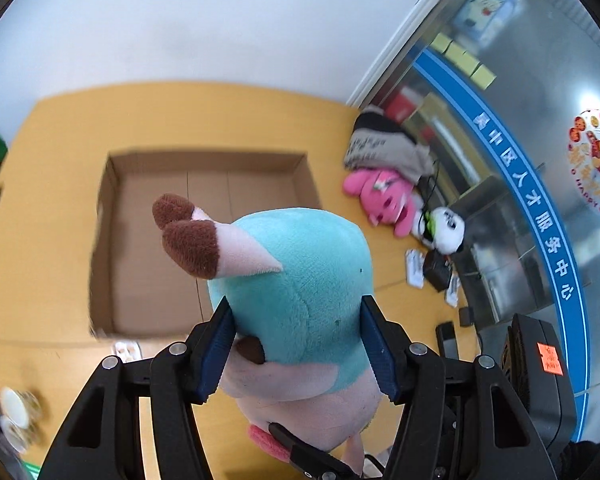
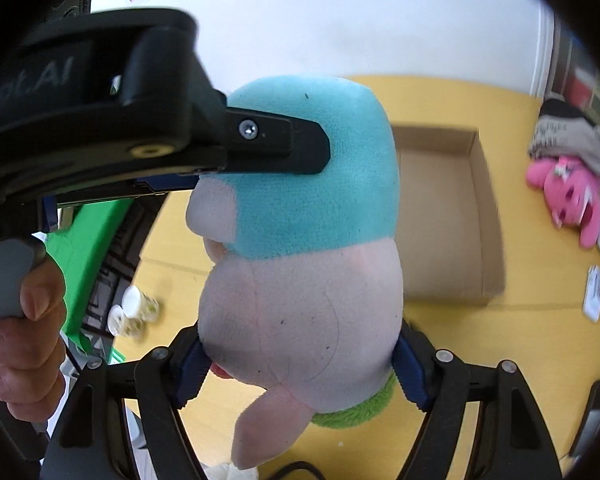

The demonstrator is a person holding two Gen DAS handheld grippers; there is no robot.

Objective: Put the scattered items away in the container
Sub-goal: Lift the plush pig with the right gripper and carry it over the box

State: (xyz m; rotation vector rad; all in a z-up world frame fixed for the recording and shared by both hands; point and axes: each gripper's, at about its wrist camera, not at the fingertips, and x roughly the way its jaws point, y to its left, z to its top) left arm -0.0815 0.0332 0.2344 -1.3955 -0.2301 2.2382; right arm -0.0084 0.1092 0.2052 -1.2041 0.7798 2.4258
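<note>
A teal and pale pink plush toy point(image 1: 300, 280) with brown-tipped ears is held in the air by both grippers. My left gripper point(image 1: 298, 344) is shut on its teal head. My right gripper point(image 2: 300, 368) is shut on its pale pink body point(image 2: 300, 312); the left gripper's finger point(image 2: 276, 144) shows against the head there. An open cardboard box point(image 1: 112, 240) lies on the yellow table just beyond the plush; in the right wrist view its far wall point(image 2: 484, 208) shows to the right of the plush. Its visible floor is bare.
A pink plush point(image 1: 384, 200), a grey and black cloth bag point(image 1: 380, 140), a small panda toy point(image 1: 448, 228) and a black device with cables point(image 1: 436, 272) lie at the table's right by a glass wall. Small white cups point(image 2: 134, 312) and a green object point(image 2: 88, 248) are at the left.
</note>
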